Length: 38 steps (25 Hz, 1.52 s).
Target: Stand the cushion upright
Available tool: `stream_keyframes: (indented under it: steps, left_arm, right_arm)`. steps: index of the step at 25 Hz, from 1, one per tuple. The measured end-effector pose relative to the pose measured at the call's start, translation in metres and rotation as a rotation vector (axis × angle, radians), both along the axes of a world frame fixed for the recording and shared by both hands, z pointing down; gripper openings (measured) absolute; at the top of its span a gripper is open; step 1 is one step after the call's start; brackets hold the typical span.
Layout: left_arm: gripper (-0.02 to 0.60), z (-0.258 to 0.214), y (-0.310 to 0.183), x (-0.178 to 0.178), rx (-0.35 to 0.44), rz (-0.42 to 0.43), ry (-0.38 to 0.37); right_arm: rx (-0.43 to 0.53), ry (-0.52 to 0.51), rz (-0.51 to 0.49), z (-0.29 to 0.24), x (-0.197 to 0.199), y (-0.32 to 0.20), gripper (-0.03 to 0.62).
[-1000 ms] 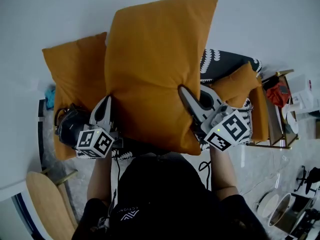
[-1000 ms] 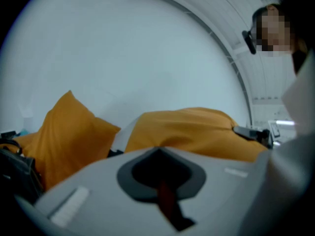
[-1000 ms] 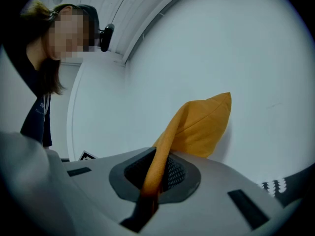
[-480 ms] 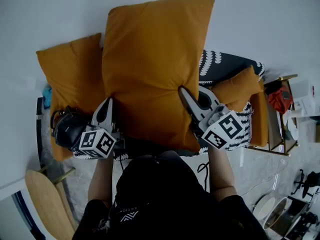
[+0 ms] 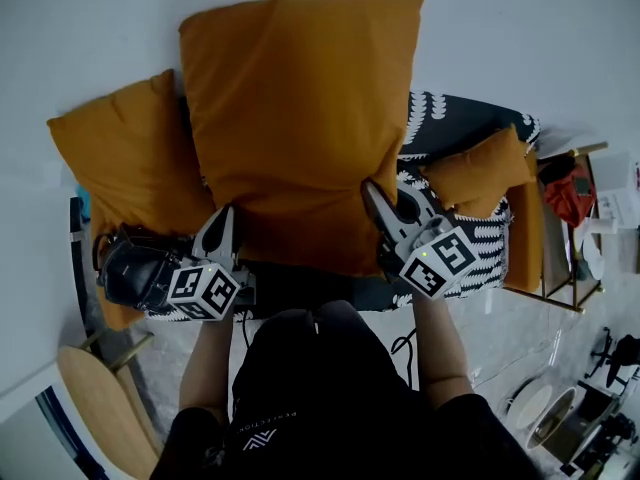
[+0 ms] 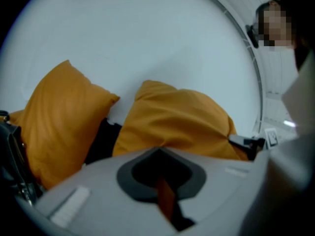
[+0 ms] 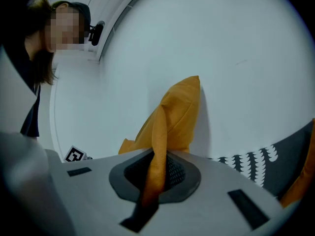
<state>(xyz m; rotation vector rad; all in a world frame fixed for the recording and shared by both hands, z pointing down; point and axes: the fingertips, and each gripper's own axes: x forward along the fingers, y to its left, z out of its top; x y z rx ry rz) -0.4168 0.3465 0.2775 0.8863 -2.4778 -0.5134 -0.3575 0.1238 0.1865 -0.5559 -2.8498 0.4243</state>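
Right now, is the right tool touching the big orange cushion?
Touching. The right gripper view shows the right tool shut on a fold of the cushion, with its orange fabric pinched between the jaws.

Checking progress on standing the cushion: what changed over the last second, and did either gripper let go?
The big cushion, carried by left gripper and right gripper, went back toward the wall, top leaning left in the head view. Both grips held; the other cushions stayed put.

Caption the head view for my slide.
The left gripper and right gripper clamp the orange cushion by its lower edge.
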Motion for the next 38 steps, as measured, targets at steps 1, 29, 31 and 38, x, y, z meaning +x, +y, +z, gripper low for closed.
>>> stream_keyframes:
  steps: [1, 29, 31, 38]
  left_arm:
    - [0.005, 0.005, -0.002, -0.003, -0.007, -0.002, 0.009]
    - [0.006, 0.128, -0.026, -0.065, -0.206, 0.041, 0.094]
    - [0.006, 0.137, -0.024, -0.065, -0.223, 0.045, 0.100]
    - [0.006, 0.176, -0.019, -0.065, -0.253, 0.044, 0.151]
  right_arm:
    - [-0.002, 0.005, -0.003, 0.006, -0.002, -0.002, 0.011]
    - [-0.024, 0.214, 0.093, 0.180, -0.074, -0.042, 0.014]
    - [-0.025, 0.227, 0.092, 0.192, -0.077, -0.041, 0.014]
    - [-0.034, 0.279, 0.110, 0.231, -0.084, -0.038, 0.018]
